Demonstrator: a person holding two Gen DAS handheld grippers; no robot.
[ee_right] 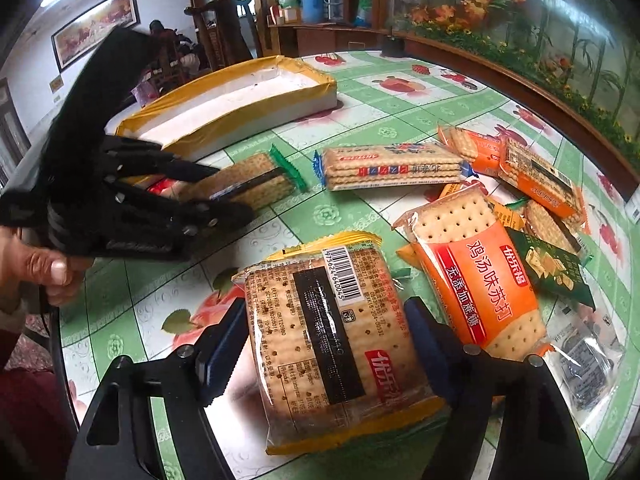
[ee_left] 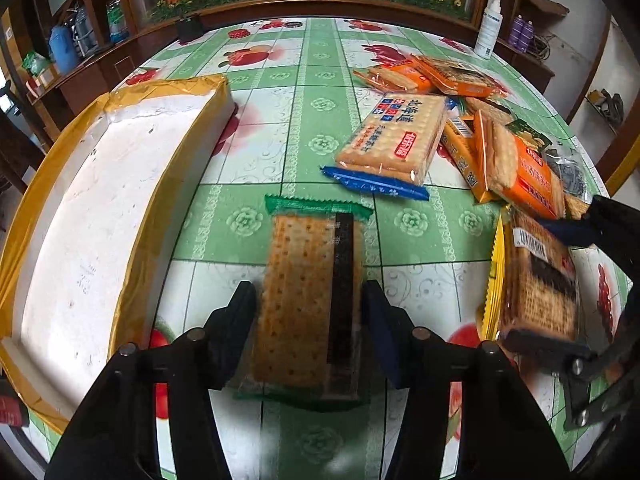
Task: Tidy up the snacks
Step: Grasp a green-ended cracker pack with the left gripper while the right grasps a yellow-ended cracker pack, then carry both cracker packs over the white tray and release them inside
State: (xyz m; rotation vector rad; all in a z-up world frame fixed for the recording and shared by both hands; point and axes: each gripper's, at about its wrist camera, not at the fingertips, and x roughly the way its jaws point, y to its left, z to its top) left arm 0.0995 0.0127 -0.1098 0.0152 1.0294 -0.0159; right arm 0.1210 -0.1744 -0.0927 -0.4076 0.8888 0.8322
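Observation:
A cracker pack with green ends [ee_left: 304,300] lies on the tablecloth, and my left gripper [ee_left: 308,308] is shut on its long sides. From the right wrist view that gripper [ee_right: 232,190] holds the same pack [ee_right: 256,184] beside the box. My right gripper [ee_right: 332,320] is around a yellow-edged cracker pack [ee_right: 332,340] with a barcode label, pads touching both its sides. The same grip shows in the left wrist view, where the right gripper [ee_left: 540,284] spans the yellow pack [ee_left: 536,288]. A white foam box with yellow tape on its rim [ee_left: 100,220] [ee_right: 240,100] stands to the left, nothing in it.
Several loose cracker packs are piled at the right: a blue-ended one [ee_left: 392,140] [ee_right: 392,166], an orange one [ee_right: 480,292] and a dark green one [ee_right: 552,268]. A white bottle [ee_left: 489,28] stands at the table's far edge. A hand [ee_right: 52,272] holds the left gripper.

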